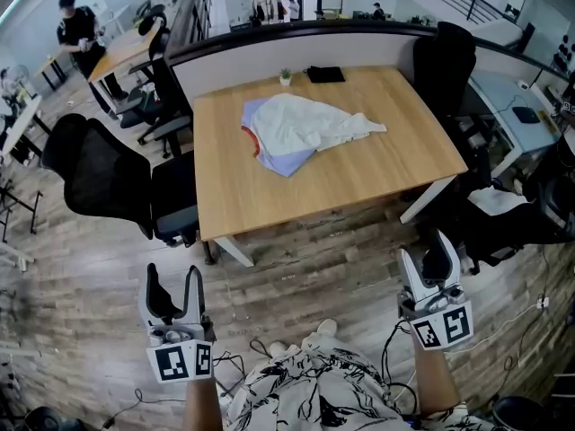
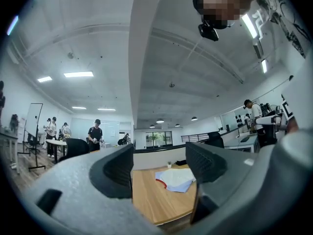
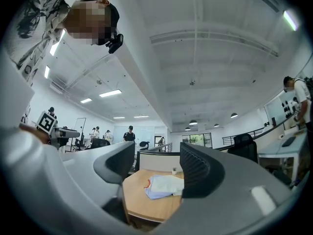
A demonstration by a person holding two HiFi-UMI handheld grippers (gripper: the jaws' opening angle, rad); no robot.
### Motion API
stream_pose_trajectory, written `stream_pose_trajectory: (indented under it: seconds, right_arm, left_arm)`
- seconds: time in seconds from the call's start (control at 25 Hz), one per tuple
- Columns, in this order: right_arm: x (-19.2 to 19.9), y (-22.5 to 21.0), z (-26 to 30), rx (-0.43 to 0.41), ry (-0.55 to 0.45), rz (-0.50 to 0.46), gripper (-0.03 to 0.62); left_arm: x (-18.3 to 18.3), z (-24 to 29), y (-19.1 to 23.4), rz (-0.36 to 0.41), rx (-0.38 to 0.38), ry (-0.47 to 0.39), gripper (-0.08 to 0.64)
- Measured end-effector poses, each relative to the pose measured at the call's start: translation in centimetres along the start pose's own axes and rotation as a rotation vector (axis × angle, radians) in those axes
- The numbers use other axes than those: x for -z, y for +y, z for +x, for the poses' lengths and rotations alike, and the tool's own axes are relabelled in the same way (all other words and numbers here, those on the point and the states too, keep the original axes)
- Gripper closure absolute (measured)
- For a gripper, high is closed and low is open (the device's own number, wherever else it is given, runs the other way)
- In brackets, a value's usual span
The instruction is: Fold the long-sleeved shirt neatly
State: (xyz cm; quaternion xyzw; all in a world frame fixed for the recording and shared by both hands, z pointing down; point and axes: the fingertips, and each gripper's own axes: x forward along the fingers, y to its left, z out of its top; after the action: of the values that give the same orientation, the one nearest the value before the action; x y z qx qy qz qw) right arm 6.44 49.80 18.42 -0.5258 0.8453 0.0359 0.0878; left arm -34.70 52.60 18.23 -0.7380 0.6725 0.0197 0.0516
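A crumpled long-sleeved shirt (image 1: 301,128), white over pale blue with a red trim, lies in a heap on the far half of the wooden table (image 1: 359,187). Both grippers hang well short of the table, over the floor by the person's body. The left gripper (image 1: 173,272) is open and holds nothing. The right gripper (image 1: 427,251) is open too, also with nothing in it. In the left gripper view the shirt (image 2: 177,178) shows far off between the parted jaws of the gripper (image 2: 159,163). The right gripper view shows the same shirt (image 3: 164,186) beyond the gripper (image 3: 156,165).
Black office chairs stand left of the table (image 1: 99,173) and at its far right corner (image 1: 445,61). A small potted plant (image 1: 286,77) and a flat black item (image 1: 325,74) sit at the table's far edge. Cables lie on the floor near my feet. People work at desks behind.
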Motion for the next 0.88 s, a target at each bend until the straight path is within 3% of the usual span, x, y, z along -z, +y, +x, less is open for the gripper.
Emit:
stream_pose_trajectory:
  seconds: [0.44,0.68,0.88]
  right_arm:
    - [0.9,-0.6,0.4,0.002,0.019,-0.001,0.137]
    - [1.6,-1.7,0.7,-0.007,0.025,0.011,0.117]
    - [2.5,-3.5,1.0,-0.013,0.031,0.026,0.114]
  left_arm:
    - [1.0,0.5,-0.2,-0.008,-0.025,0.027,0.038]
    - [1.4,1.1,-1.0,-0.024,-0.034,0.031,-0.033]
    - [1.9,2.1,-2.6,-0.016,-0.035,0.054,-0.039]
